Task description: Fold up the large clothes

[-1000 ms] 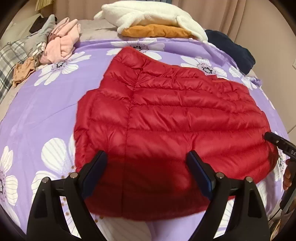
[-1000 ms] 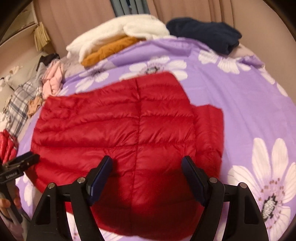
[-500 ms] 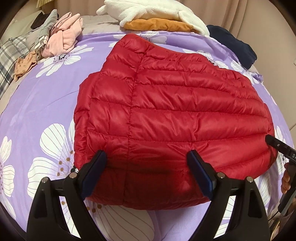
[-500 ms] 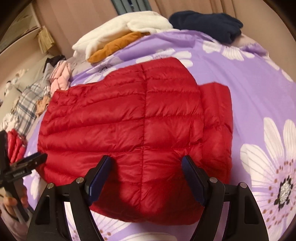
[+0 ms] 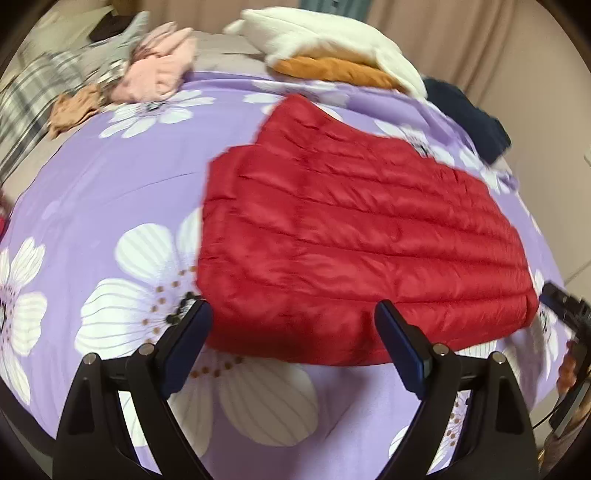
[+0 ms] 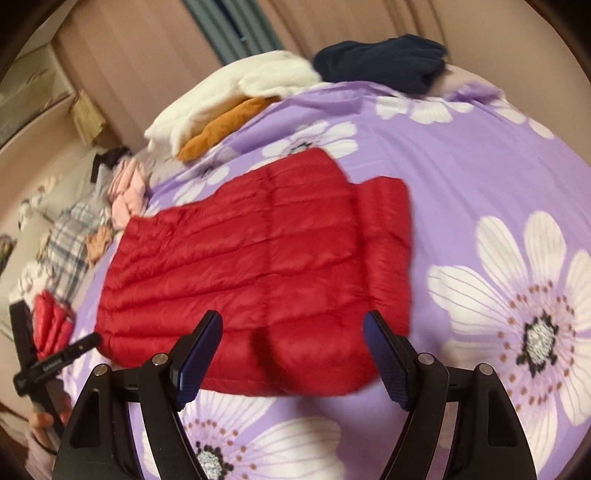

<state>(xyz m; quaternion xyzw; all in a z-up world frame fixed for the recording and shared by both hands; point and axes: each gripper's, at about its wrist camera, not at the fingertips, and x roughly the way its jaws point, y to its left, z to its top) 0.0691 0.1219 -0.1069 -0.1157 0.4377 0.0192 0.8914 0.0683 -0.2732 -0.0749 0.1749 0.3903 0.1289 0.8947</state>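
The red quilted puffer jacket (image 5: 354,236) lay spread flat on the purple bedspread with big white daisies (image 5: 110,177), seams up, and one sleeve looked tucked along its right edge in the right wrist view (image 6: 388,236). Both claws hung over the jacket's near hem with nothing in them: the left gripper (image 5: 291,325) had its blue-padded jaws wide apart, and so did the right gripper (image 6: 291,336). Neither pad was pressing the fabric as far as I could see. Beyond the jacket's far side sat a fluffy white blanket (image 5: 325,33) on top of a folded orange garment (image 5: 332,70), with a dark navy fleece (image 6: 384,62) near those. A crumpled pink garment (image 5: 162,70) was off past the jacket's far left corner.
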